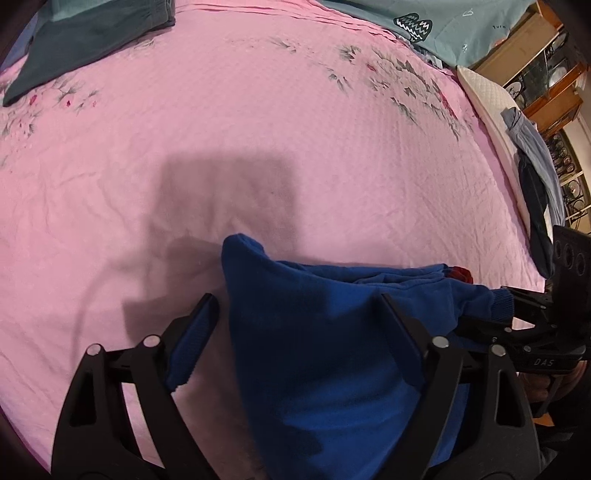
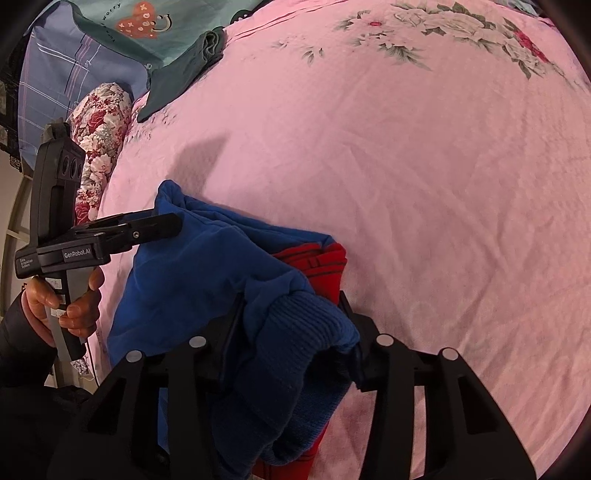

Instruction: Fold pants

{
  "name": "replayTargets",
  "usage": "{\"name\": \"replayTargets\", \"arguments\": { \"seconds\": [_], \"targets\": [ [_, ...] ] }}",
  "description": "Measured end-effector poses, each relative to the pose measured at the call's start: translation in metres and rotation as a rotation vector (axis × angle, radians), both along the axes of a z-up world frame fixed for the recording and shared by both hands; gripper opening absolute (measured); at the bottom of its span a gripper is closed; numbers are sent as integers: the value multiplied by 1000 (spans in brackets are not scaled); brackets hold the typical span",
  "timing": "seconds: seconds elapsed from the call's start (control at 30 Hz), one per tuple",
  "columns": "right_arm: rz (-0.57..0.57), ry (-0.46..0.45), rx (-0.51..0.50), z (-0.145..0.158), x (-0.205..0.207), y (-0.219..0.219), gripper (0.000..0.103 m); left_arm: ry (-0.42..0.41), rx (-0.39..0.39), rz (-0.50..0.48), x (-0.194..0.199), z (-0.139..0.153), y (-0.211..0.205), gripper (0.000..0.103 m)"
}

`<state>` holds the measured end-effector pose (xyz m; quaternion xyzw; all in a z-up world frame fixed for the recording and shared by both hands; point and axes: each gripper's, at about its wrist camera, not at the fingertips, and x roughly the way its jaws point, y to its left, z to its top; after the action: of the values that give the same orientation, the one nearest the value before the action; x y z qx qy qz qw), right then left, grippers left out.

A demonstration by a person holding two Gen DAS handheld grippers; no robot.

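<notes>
The blue pants (image 1: 314, 332) with a red striped lining (image 2: 317, 258) hang bunched above the pink bedspread (image 1: 258, 129). My left gripper (image 1: 295, 317) stands open; the cloth drapes between its fingers and over the right one. In the right wrist view the left gripper (image 2: 173, 223) sits at the pants' upper left edge (image 2: 192, 266). My right gripper (image 2: 291, 314) is shut on the ribbed blue cuff (image 2: 306, 325); it shows at the right of the left wrist view (image 1: 517, 299), holding the cuff end (image 1: 498, 302).
A folded dark teal garment (image 1: 92, 40) lies at the far left of the bed. Teal pillows (image 1: 443, 18) line the head. A floral bolster (image 2: 99, 122) and a blue checked pillow (image 2: 66, 70) lie at the left edge. Clothes (image 1: 535, 177) hang over the right edge.
</notes>
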<state>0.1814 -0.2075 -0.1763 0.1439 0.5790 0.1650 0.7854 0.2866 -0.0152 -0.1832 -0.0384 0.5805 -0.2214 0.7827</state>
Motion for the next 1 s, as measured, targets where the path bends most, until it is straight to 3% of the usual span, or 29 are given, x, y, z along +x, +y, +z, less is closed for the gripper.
{"name": "replayTargets", "arguments": {
  "seconds": [0.07, 0.27, 0.47, 0.73, 1.0],
  "targets": [
    [2, -10, -21, 2, -1, 3, 45, -6, -8, -5, -2, 2, -1, 68],
    [16, -57, -91, 8, -6, 12, 42, -45, 1, -19, -13, 7, -5, 39],
    [26, -118, -155, 20, -14, 24, 38, -90, -18, 8, -29, 20, 0, 24],
    [38, -233, -112, 62, 8, 32, 35, -200, -45, 104, -24, 71, 28, 23],
    [57, -329, -153, 84, 94, 50, 35, -283, 7, 163, 36, 99, 36, 22]
  ]
}}
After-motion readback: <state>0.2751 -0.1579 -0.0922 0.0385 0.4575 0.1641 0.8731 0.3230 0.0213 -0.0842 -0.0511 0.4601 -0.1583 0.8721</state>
